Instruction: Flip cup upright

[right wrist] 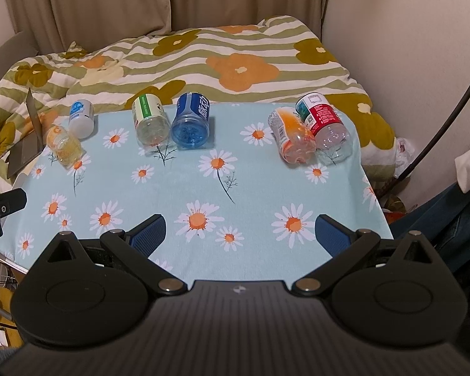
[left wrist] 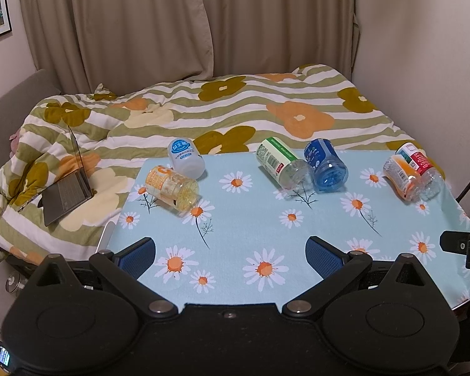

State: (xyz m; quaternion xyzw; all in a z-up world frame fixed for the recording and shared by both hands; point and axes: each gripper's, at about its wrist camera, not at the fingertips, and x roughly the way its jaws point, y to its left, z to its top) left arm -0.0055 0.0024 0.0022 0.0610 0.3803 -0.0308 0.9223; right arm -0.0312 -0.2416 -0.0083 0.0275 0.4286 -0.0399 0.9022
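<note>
Left wrist view
Left gripper [left wrist: 230, 255]: jaws released, spread wide, nothing between them; ribbed blue pads [left wrist: 140, 255] on black linkages.
Table [left wrist: 250, 228]: flat top under light-blue cloth printed with daisies.
Yellow cup [left wrist: 171, 188]: 10 o'clock from the gripper; clear plastic cylinder lying on its side.
White cup [left wrist: 185, 158]: opaque, blue round label, on its side, touching the yellow cup.
Green cup [left wrist: 280, 165]: 12 to 1 o'clock, clear, on its side, touching the blue cup [left wrist: 326, 165].
Orange cup [left wrist: 401, 174]: 2 o'clock, on its side, touching the red cup [left wrist: 421, 164].
Laptop [left wrist: 67, 188]: open, grey, on the quilt [left wrist: 235, 109], which is striped and flowered.

Right wrist view
Right gripper [right wrist: 239, 230]: jaws released, empty, same blue textured pads [right wrist: 330, 235].
Cups: all six lie on their sides in three pairs along the far edge, at 10, 11 to 12 and 1 o'clock; bases face the camera.
Curtain [right wrist: 109, 0]: beige, pleated.
</note>
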